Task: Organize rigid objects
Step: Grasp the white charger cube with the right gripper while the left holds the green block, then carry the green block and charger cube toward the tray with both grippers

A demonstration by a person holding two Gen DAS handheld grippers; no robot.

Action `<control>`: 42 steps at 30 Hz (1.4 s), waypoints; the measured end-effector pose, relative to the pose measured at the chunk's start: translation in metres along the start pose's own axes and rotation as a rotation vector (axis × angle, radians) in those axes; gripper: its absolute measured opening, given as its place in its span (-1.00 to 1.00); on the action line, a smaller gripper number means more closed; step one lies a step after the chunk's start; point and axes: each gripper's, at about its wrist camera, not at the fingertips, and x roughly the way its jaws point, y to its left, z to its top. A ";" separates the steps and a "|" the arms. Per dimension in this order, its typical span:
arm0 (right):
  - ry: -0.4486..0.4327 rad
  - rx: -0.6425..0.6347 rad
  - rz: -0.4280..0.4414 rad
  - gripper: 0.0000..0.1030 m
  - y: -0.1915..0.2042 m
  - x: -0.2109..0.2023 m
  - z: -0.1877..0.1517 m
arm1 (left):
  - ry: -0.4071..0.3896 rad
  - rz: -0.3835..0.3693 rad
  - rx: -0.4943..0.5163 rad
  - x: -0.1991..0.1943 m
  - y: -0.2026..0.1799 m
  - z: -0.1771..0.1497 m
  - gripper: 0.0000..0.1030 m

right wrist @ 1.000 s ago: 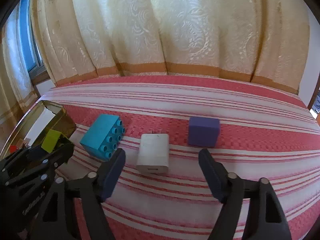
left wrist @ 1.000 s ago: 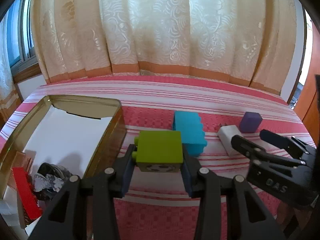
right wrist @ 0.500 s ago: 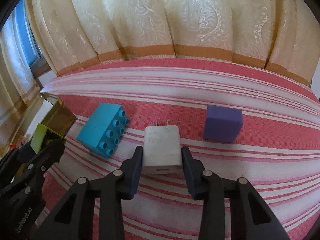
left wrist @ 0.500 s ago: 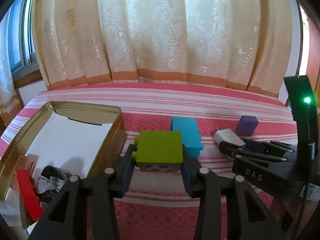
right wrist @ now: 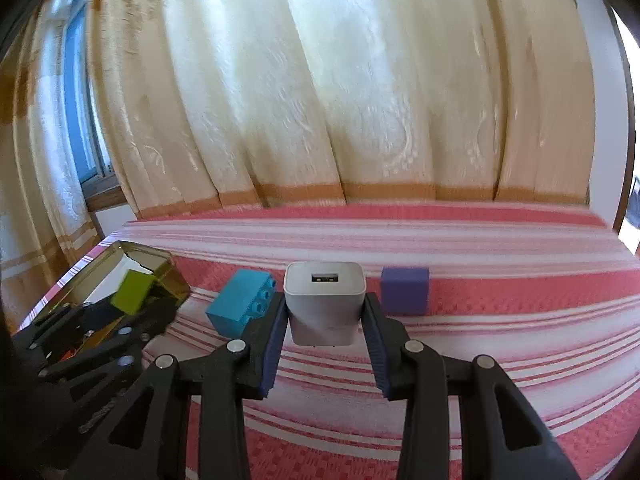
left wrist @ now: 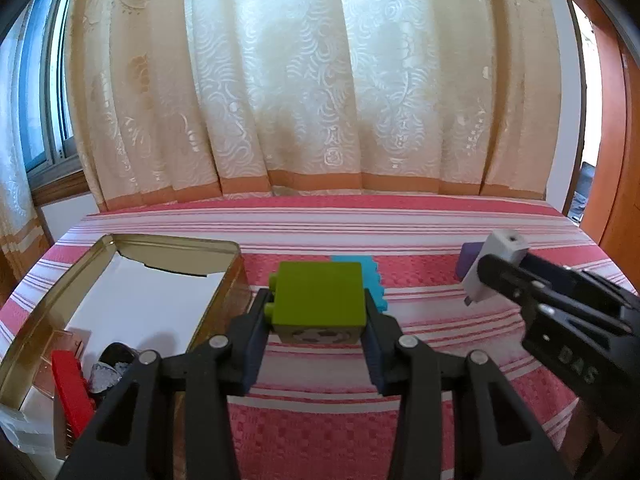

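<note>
Left claw [left wrist: 320, 322] clamps the green block [left wrist: 320, 294], held off the striped cloth just right of the gold tin [left wrist: 224, 246]. Right claw [right wrist: 325, 320], jaws just closed, grips the white charger [right wrist: 325, 300], lifted, farther right of the tin.

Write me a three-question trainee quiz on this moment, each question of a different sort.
1. True or false: the left tool grips the green block.
2. What does the right tool hold: A) purple cube B) white charger C) blue brick?
3. Fill in: the open gold tin lies to the ____ of the green block in the left wrist view.

Key: 1 true; 2 B; 3 left.
</note>
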 end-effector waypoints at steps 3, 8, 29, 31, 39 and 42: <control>-0.063 -0.034 -0.011 -0.22 0.006 -0.013 -0.002 | -0.005 0.001 -0.002 -0.001 0.001 0.000 -0.19; -0.106 -0.040 -0.024 -0.22 0.009 -0.020 -0.002 | -0.020 0.006 0.005 -0.006 0.000 -0.003 -0.19; -0.183 -0.045 -0.051 -0.22 0.014 -0.046 -0.014 | -0.093 0.010 0.040 -0.038 -0.002 -0.013 -0.19; -0.191 -0.056 -0.054 -0.22 0.017 -0.048 -0.015 | -0.098 0.011 0.044 -0.040 -0.003 -0.014 -0.19; -0.211 -0.071 -0.056 -0.21 0.023 -0.057 -0.019 | -0.120 0.014 0.040 -0.049 0.000 -0.017 -0.19; -0.214 -0.073 -0.053 -0.21 0.024 -0.059 -0.020 | -0.124 0.012 0.039 -0.051 0.001 -0.018 -0.19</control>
